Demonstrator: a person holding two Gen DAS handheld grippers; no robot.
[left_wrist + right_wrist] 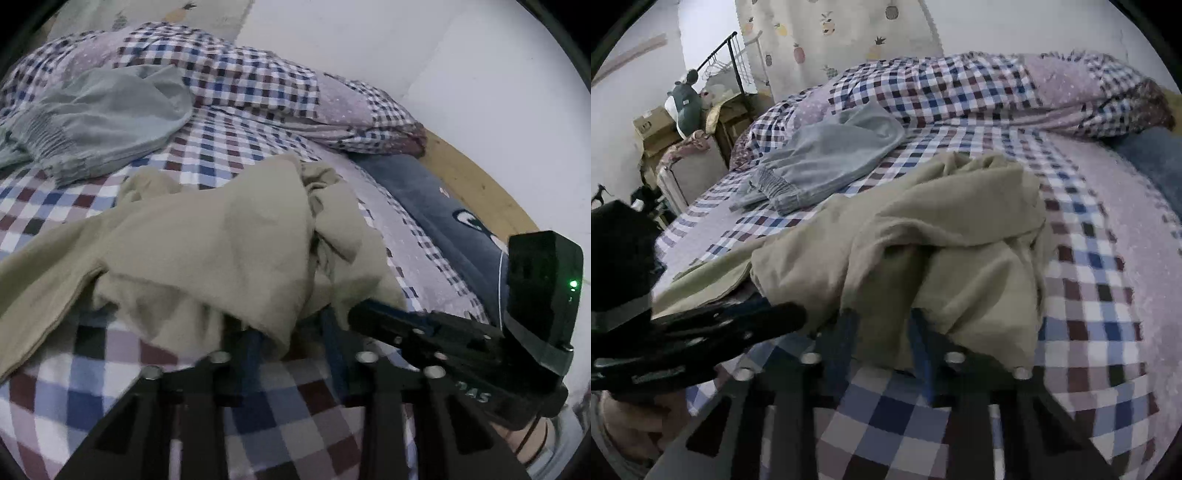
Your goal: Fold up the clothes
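Note:
A crumpled beige garment (221, 240) (923, 221) lies in the middle of the checked bed sheet (207, 155) (1089, 295). Its near edge is raised off the sheet. My left gripper (291, 325) has its blue fingers pushed into that edge, shut on a bunch of fabric that hides the tips. My right gripper (882, 325) holds the same edge in the same way. The two grippers sit close side by side: the right gripper (369, 314) shows in the left wrist view and the left gripper (783, 317) in the right wrist view. A grey-blue garment (99, 110) (827, 155) lies flat farther back.
A rumpled checked quilt (240, 74) (960, 85) is heaped along the far side of the bed. A dark blue pillow (424, 195) (1152, 158) lies by the wooden bed frame (480, 184). Beside the bed stand boxes, a plush toy (685, 107) and a black rack (735, 62).

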